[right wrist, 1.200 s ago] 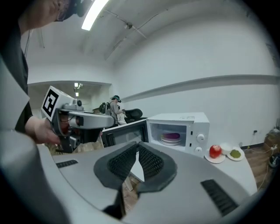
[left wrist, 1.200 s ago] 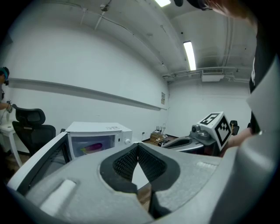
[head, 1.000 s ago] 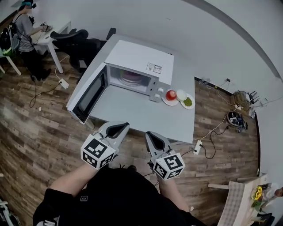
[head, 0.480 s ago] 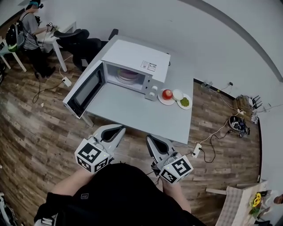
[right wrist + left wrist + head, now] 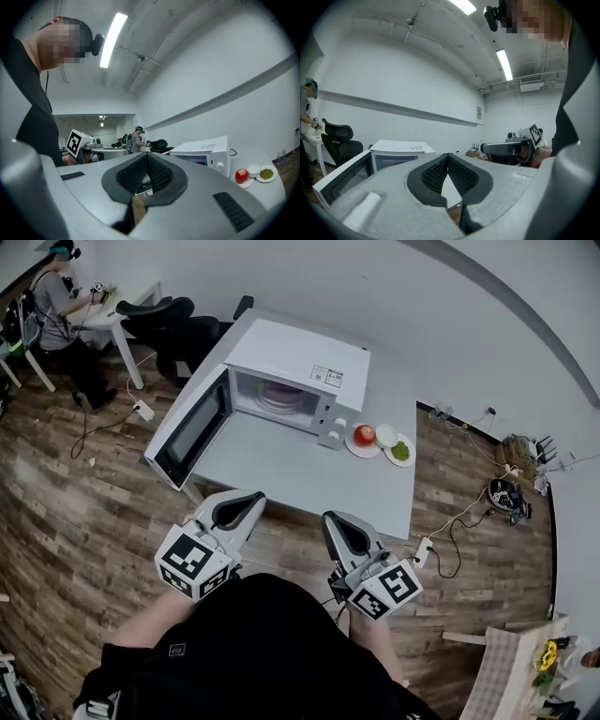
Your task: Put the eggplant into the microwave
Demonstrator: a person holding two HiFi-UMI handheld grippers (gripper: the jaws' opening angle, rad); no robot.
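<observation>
We look for the eggplant first, and we do not see one that we can be sure of. A round pink-purple thing (image 5: 279, 401) lies inside the microwave (image 5: 309, 357). It is too small for us to tell if it is the eggplant or just a plate. So we cannot say where the eggplant is.

The microwave door (image 5: 192, 432) hangs wide open, as it did a moment ago. Just beside the microwave, on the bench (image 5: 281, 470), sit a red round thing (image 5: 365, 435), a white bowl (image 5: 385, 435) and some green food (image 5: 400, 451). None of these has moved.

What has changed is small. The right tongs (image 5: 333, 519) had a tiny gap a moment ago, and now they are shut tight. The left tongs (image 5: 251, 499) are shut too. There is nothing between either pair. Both are held back from the bench, close to our body, and they touch nothing.

We think this means no carrying is going on right now. If the eggplant is not inside yet, the tongs must open first and go and find it.
</observation>
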